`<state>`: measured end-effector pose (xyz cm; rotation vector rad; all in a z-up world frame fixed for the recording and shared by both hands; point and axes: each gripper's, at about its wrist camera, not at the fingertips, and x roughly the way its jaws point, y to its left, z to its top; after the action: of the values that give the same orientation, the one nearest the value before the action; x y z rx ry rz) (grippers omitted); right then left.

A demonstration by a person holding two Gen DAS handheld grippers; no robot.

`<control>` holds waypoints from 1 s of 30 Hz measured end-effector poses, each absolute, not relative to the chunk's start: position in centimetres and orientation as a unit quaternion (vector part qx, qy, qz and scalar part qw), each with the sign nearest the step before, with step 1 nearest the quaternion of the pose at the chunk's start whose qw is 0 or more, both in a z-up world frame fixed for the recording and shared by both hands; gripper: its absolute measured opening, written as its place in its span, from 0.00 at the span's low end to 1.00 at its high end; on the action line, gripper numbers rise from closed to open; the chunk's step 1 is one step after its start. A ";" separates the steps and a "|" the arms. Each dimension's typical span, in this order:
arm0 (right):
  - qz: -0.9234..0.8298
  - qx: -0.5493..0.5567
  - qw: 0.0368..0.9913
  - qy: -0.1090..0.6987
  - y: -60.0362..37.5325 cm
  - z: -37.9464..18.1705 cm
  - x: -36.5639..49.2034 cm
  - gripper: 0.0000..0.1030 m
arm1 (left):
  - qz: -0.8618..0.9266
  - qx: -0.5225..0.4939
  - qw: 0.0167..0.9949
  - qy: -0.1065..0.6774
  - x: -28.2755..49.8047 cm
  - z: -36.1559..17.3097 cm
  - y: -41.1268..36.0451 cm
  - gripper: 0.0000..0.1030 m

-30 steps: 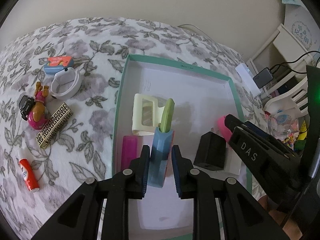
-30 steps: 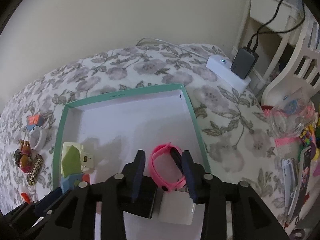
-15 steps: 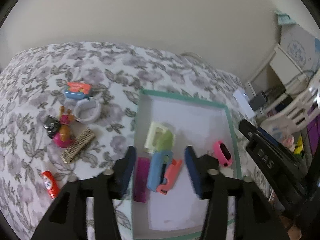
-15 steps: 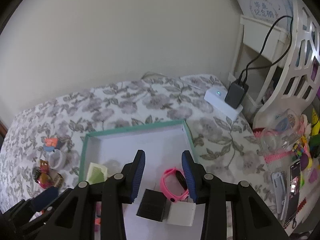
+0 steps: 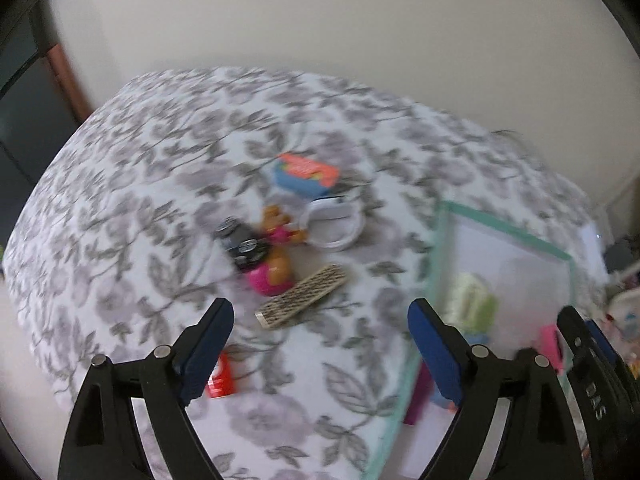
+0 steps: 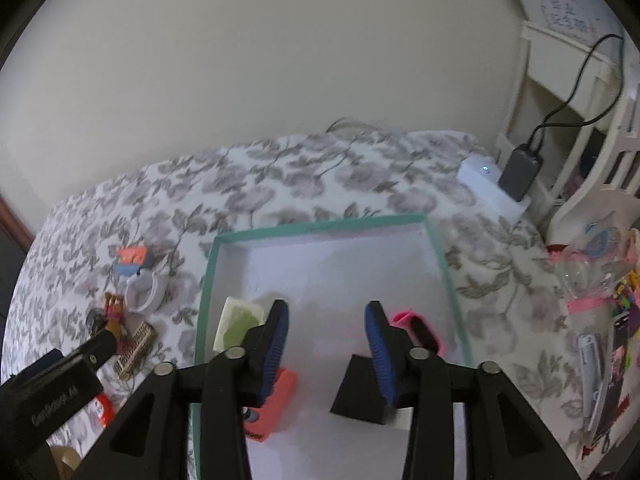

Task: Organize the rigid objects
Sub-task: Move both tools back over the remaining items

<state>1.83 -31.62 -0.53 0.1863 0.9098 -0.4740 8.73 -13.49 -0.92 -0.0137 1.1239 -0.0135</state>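
Observation:
A teal-rimmed white box (image 6: 320, 224) lies on the floral bed; its rim also shows in the left wrist view (image 5: 504, 229). It holds a pale green clip (image 6: 236, 320), an orange-red block (image 6: 276, 404), a black charger (image 6: 356, 392) and a pink band (image 6: 416, 326). My right gripper (image 6: 326, 346) is open and empty above the box. My left gripper (image 5: 320, 348) is wide open and empty over the bed left of the box. Near it lie a patterned bar (image 5: 302, 300), a brown and pink toy figure (image 5: 274, 264), a black toy car (image 5: 240, 242), a white ring (image 5: 334, 228), a blue-orange block (image 5: 306, 174) and a red tube (image 5: 220, 376).
A white power strip with a dark adapter (image 6: 516, 172) sits at the bed's far right corner. A white chair with toys and a clear bag (image 6: 596, 256) stands to the right. A wall runs behind the bed.
My left gripper let go of the blue block in the box, opened wide and swung left over the loose items. My right gripper rose and opened wider above the box.

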 end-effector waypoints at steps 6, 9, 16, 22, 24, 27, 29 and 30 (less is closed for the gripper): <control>-0.217 0.098 0.864 0.443 -31.3 -1.1 2.1 0.68 | 0.021 -0.026 0.835 0.550 9.4 -1.7 -11.4 0.91; -0.214 0.099 0.865 0.443 -31.0 -1.2 2.2 0.76 | 0.032 -0.043 0.831 0.554 9.8 -1.8 -10.0 0.91; -0.200 0.096 0.867 0.445 -30.0 -1.3 2.6 0.91 | 0.065 -0.058 0.832 0.548 10.7 -1.8 -6.9 0.92; -0.185 0.093 0.869 0.449 -28.7 -1.5 3.1 0.99 | 0.067 -0.062 0.817 0.570 11.2 -2.3 -5.0 0.98; -0.177 0.088 0.870 0.451 -28.0 -1.6 3.3 0.99 | 0.069 -0.069 0.813 0.574 11.3 -2.3 -4.3 0.98; -0.169 0.073 0.873 0.451 -26.8 -1.6 3.6 1.00 | 0.076 -0.073 0.812 0.574 11.4 -2.0 -3.1 0.98; -0.160 0.069 0.875 0.451 -26.0 -1.5 3.9 1.00 | 0.083 -0.074 0.815 0.568 11.3 -1.5 -2.1 0.98; -0.153 0.068 0.876 0.452 -25.5 -1.5 4.0 1.00 | 0.084 -0.072 0.817 0.566 11.3 -1.2 -1.7 0.98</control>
<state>4.02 -25.51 -1.50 0.1425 0.9422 -0.3193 11.30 -1.71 -1.24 -0.1541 1.2071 0.1792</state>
